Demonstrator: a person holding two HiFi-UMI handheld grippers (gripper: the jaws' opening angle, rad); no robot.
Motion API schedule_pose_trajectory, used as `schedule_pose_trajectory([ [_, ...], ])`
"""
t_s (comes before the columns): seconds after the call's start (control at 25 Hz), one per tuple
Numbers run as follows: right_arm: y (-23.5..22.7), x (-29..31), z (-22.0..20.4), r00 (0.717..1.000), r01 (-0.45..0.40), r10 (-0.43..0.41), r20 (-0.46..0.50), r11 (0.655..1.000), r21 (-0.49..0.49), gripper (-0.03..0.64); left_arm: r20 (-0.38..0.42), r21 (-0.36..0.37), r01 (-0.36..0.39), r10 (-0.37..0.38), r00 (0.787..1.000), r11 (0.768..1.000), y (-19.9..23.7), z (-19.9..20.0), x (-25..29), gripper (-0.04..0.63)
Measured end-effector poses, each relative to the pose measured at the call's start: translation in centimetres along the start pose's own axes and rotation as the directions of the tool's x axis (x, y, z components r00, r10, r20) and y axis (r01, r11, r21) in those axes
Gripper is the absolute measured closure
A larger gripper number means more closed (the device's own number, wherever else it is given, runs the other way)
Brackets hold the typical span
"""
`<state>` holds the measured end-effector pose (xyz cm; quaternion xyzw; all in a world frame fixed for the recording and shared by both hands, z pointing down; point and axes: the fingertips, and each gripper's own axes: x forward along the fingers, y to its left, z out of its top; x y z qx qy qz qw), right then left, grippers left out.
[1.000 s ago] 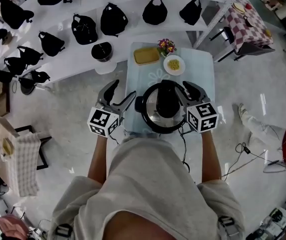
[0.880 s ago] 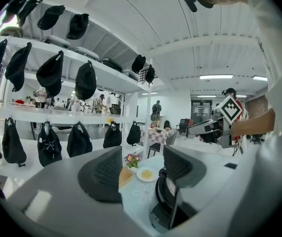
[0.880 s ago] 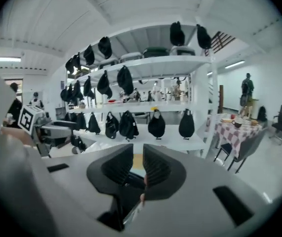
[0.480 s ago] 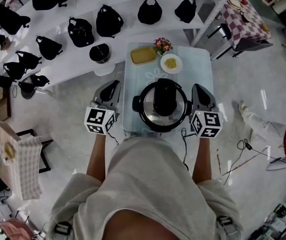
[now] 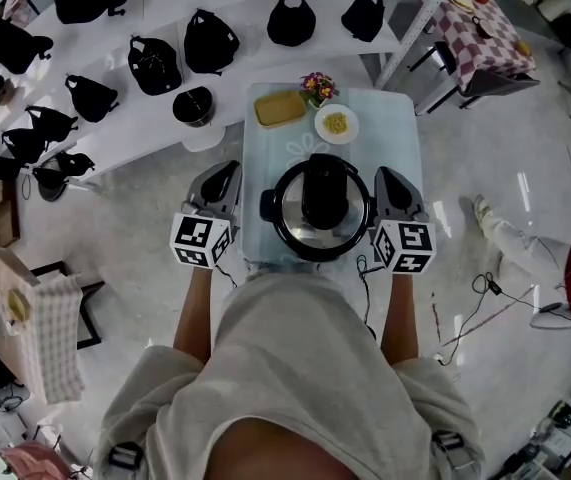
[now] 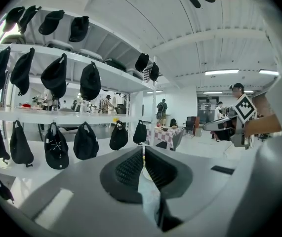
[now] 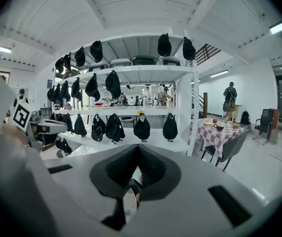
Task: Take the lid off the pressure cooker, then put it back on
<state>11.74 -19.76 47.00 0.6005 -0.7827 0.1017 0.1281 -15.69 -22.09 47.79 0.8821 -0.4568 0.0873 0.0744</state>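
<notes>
Head view: a person stands at a small table (image 5: 397, 128) with the pressure cooker (image 5: 317, 236) at its middle, its lid (image 5: 295, 203) on under a black handle (image 5: 322, 190); the left gripper (image 5: 223, 175) hangs off the table's left edge, apart from the cooker; the right gripper (image 5: 387, 178) sits close by the cooker's right side. Only the gripper views settle the jaws: both pairs are pressed together, holding nothing; these views also show shelves of black caps (image 6: 57, 149) face on and a checked table (image 7: 220, 127) down the room. A second ago both pairs of jaws gaped, the right pair opened toward the lid; now they are closed, one either side of the cooker.
</notes>
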Motion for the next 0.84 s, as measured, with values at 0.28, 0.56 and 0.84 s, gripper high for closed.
schedule_pose_trajectory([
  [0.28, 0.14, 0.21, -0.25, 1.0, 0.003, -0.003, -0.006, 1.0, 0.004, 0.617, -0.004, 0.008, 0.001, -0.001, 1.0, 1.0, -0.06, -0.04, 0.01, 0.577],
  [0.56, 0.33, 0.28, -0.6, 1.0, -0.003, 0.003, -0.011, 1.0, 0.005, 0.617, -0.007, 0.009, -0.003, 0.003, 1.0, 1.0, -0.05, -0.17, -0.1, 0.577],
  [0.84, 0.56, 0.66, -0.71, 1.0, -0.01, 0.01, -0.019, 1.0, 0.004, 0.617, -0.009, 0.009, -0.003, 0.003, 1.0, 1.0, 0.02, -0.11, 0.21, 0.577],
])
